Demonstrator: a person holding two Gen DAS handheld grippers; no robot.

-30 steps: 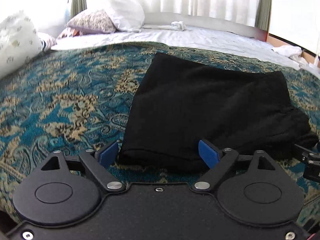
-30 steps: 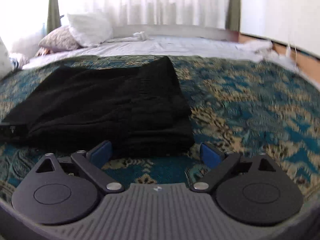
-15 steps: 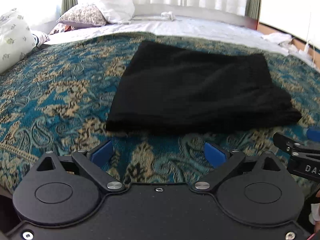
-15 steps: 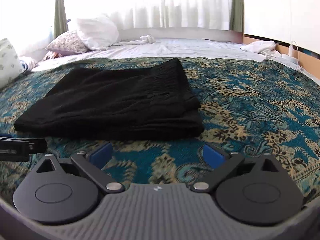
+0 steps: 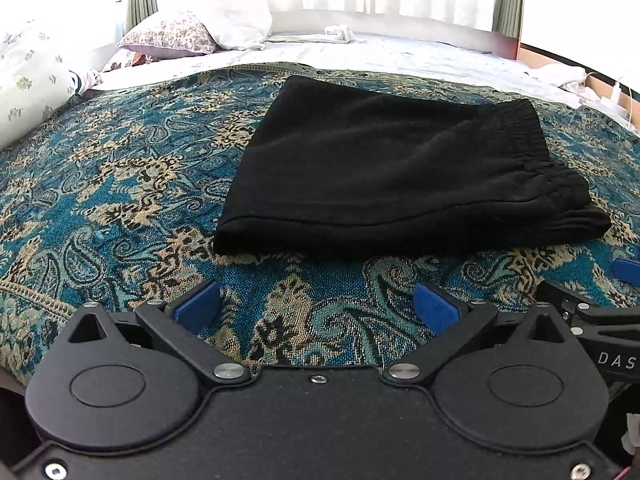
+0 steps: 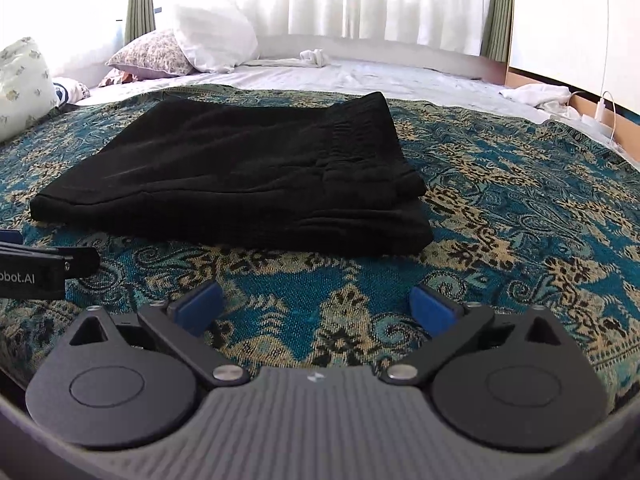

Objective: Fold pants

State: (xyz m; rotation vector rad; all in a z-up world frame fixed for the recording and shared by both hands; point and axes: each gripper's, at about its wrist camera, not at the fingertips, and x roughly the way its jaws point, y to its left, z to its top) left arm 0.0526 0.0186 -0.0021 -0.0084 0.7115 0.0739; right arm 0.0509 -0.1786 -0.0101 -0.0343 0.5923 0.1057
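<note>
Black pants (image 5: 392,168) lie folded into a flat rectangle on the blue paisley bedspread (image 5: 120,184), elastic waistband stacked at the right end. My left gripper (image 5: 316,308) hovers short of the pants' near edge, its jaws still opening, only bedspread between the blue pads. In the right wrist view the same pants (image 6: 248,176) lie ahead and to the left. My right gripper (image 6: 316,306) stands open over bare bedspread (image 6: 520,208), apart from the cloth. Each gripper shows at the edge of the other's view.
Pillows (image 5: 172,36) and a white sheet (image 5: 400,56) lie at the far end of the bed under curtained windows. A floral cushion (image 5: 28,84) sits far left. White cloths and a charger cable (image 6: 600,108) lie at the far right edge.
Both grippers have drawn back from the pants' near edge, which the left one's pads flanked a second ago. The jaws have spread wider. The pants stay folded on the bedspread.
</note>
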